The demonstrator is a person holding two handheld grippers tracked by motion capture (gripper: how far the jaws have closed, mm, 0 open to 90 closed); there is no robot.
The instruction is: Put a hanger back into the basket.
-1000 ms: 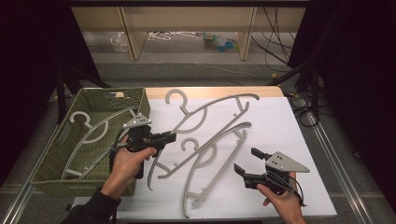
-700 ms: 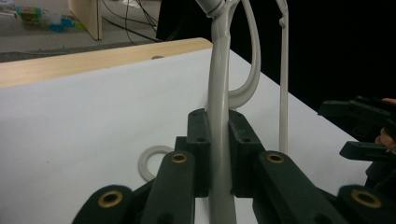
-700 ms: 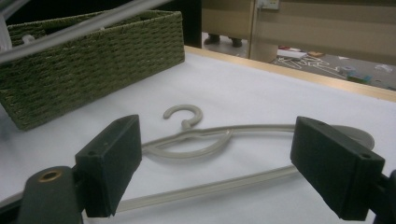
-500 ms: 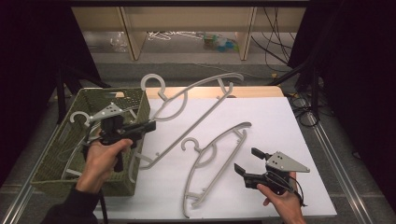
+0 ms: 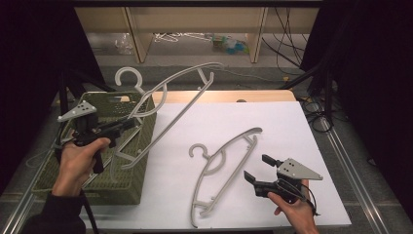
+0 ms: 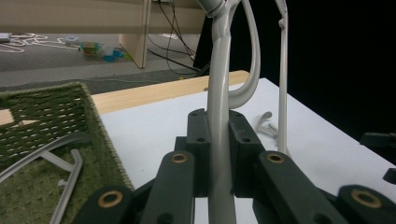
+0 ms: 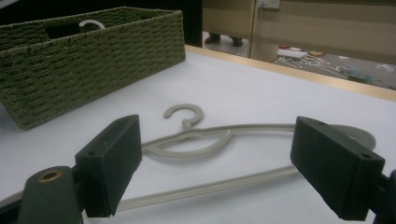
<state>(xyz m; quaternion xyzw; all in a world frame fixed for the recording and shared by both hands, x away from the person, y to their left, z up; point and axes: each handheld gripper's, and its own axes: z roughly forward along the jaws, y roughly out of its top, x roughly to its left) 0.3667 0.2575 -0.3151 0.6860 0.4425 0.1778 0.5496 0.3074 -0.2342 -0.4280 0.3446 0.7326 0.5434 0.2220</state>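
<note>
My left gripper [image 5: 125,125] is shut on a pale grey plastic hanger [image 5: 182,78], which hangs in the air, tilted, over the right side of the green woven basket [image 5: 139,183]. In the left gripper view the jaws [image 6: 218,140] pinch the hanger's arm [image 6: 219,70] between them. A second grey hanger [image 5: 225,161] lies flat on the white sheet. My right gripper [image 5: 259,168] stands open just right of it, low over the sheet. The right gripper view shows the open jaws [image 7: 219,163] framing that hanger [image 7: 187,140]. Another hanger [image 6: 51,158] lies inside the basket.
The basket [image 7: 93,51] takes up the table's left side, beside the white sheet [image 5: 272,122]. A wooden table edge [image 5: 234,96] runs along the back. Beyond it are shelves with clutter [image 5: 229,44], and cables [image 5: 316,107] hang at the right.
My left hand has moved left and up, carrying the gripped hanger off the white sheet to above the basket. The right gripper and the hanger on the sheet have stayed put.
</note>
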